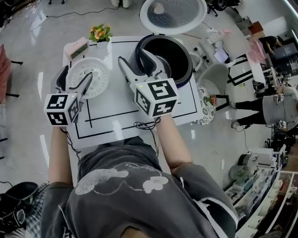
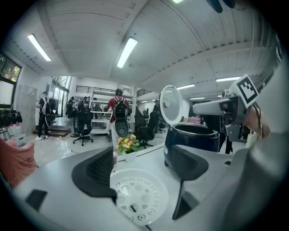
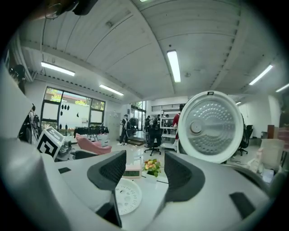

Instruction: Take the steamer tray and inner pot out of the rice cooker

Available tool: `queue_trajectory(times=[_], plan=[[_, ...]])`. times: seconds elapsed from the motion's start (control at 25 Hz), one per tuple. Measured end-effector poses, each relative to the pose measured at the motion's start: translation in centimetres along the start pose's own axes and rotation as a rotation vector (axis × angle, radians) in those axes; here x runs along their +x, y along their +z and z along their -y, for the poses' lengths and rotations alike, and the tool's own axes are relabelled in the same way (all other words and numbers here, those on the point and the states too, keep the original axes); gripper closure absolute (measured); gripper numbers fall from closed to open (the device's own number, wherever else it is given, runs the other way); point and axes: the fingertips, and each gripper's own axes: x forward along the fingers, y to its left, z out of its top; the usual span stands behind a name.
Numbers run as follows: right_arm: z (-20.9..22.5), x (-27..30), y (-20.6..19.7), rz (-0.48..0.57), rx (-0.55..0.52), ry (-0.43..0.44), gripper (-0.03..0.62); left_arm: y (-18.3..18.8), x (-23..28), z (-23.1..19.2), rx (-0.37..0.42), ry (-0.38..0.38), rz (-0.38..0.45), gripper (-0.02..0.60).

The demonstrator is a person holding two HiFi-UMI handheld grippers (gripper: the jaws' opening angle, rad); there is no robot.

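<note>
The left gripper (image 1: 73,80) stood with its jaws wide apart and nothing between them. The white steamer tray (image 1: 95,76) lay flat on the table (image 1: 116,116) just below and ahead of its tips, so that half of the job looked done. The right gripper (image 1: 134,59), likewise open and empty, hung just in front of the rice cooker (image 1: 186,65), whose lid (image 1: 172,14) stood raised beyond it. The inner pot (image 1: 165,49) seemingly sat inside, not yet lifted out.

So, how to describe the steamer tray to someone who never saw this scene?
On the white table with black lines, find the dark rice cooker with its lid open. The steamer tray lies to its left in the head view, near the flower pot. It is the only white disc with holes lying flat on the table.
</note>
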Motion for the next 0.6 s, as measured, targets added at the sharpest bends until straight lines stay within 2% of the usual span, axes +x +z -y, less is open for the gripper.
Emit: queue_trajectory(times=[0.2,0.44,0.6], plan=[[7.2,-4.2,1.6,-0.016,-0.068,-0.081,0.326,3.4,1.7,5.2,0.043,-0.047,0.022,0.184],[17.3,-7.4,-0.4,-0.107,-0.104,-0.166,0.326,5.6,5.4,10.9,0.088,-0.08,0.045,0.184],[22.1,-7.5,-1.8,-0.168,-0.134,-0.173,0.326,7.0,8.1,13.2,0.096,-0.079,0.058,0.184]])
